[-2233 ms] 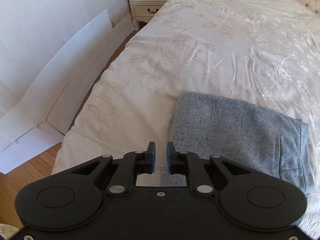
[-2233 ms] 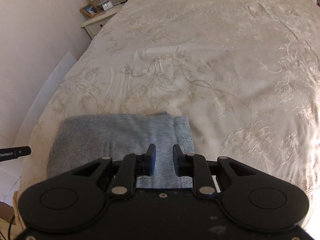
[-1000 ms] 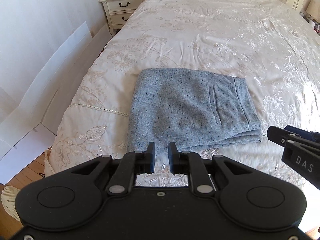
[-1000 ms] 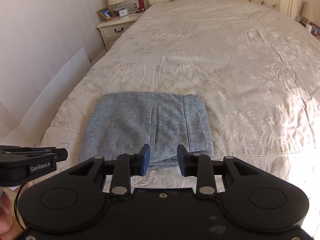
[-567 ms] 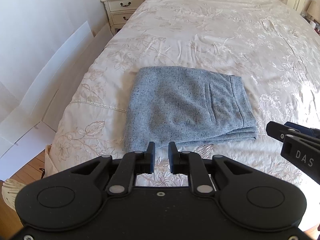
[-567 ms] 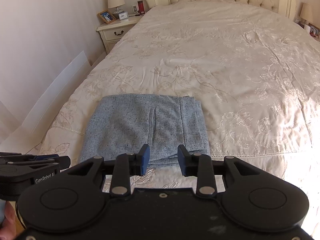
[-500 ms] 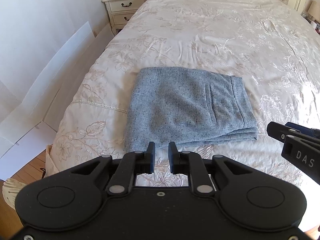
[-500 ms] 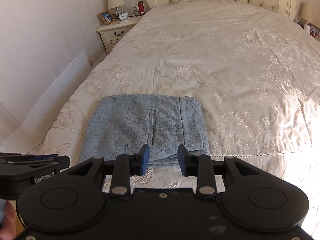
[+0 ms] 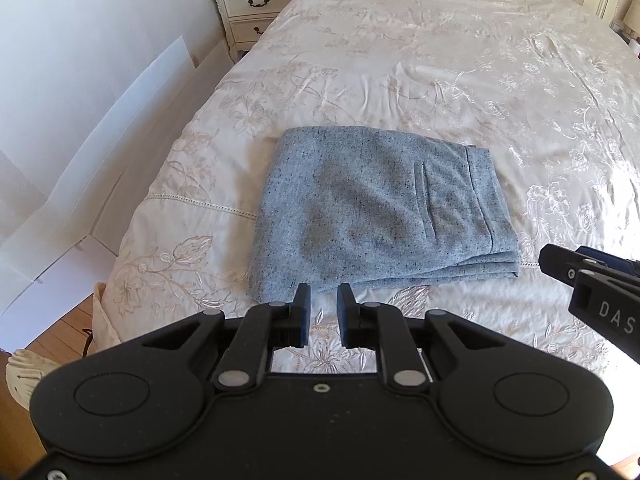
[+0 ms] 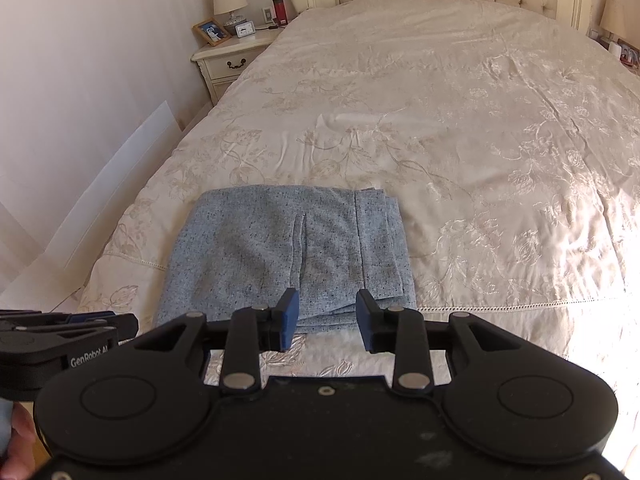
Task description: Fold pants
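Folded grey pants (image 9: 376, 208) lie on the bed (image 9: 440, 64); left tongs (image 9: 322, 316) and right tongs (image 10: 326, 320) hang released, empty, nearside.

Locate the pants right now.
Folded grey pants lie on the bedspread near the bed's foot, left side, just beyond both grippers in both wrist views.

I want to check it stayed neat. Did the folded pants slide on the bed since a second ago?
No. The pants lie across the same lace seam of the bedspread, near the foot edge, as before.
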Available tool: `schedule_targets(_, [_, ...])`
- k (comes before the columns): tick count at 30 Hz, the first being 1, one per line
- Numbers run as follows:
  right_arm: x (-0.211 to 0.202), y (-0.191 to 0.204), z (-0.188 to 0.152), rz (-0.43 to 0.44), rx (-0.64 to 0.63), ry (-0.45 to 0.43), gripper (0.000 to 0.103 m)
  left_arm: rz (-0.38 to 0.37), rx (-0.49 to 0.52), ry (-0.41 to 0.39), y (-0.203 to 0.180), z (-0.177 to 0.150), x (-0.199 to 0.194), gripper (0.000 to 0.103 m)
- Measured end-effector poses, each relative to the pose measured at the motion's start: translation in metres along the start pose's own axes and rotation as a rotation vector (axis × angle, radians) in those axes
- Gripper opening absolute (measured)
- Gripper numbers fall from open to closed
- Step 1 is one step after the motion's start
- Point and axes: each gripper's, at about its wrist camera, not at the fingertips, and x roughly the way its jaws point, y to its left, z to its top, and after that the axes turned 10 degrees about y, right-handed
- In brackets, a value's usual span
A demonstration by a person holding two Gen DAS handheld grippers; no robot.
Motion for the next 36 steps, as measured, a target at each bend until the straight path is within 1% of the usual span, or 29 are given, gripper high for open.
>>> schedule_targets(23, [0.006, -0.003, 0.001, 0.003, 0.025, 0.017, 0.035, 0.001, 0.028, -0.006, -0.004, 0.001, 0.000, 0.023])
schedule_targets(36, [0.011, 0.001, 0.003, -0.001, 0.034, 0.032, 0.035, -0.004, 0.037, 0.005, 0.004, 0.006, 0.006, 0.023])
